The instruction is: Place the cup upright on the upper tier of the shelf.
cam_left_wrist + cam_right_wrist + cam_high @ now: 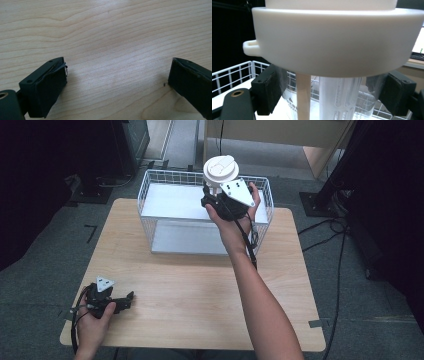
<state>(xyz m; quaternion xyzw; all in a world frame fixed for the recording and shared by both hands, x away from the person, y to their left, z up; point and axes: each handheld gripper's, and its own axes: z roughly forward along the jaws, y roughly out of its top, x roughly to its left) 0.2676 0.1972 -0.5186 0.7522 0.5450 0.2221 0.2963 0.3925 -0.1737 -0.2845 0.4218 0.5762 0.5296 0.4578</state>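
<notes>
Right tongs (325, 92) clamp a lidded cup (337, 37) above the basket (150, 185); left tongs (117, 82) gape over bare table (112, 30).

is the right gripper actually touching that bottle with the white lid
Touching. In the right gripper view the right gripper has its black jaws pressed against both sides of the clear bottle, just under its white lid, above the wire basket.

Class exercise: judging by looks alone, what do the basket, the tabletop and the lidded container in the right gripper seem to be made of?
Basket: thin white-coated metal wire, seen in its open grid. Tabletop: pale wood or wood-look laminate, matte, with visible grain. Container: clear plastic body, probably; its lid is smooth, matte, off-white plastic.
</notes>
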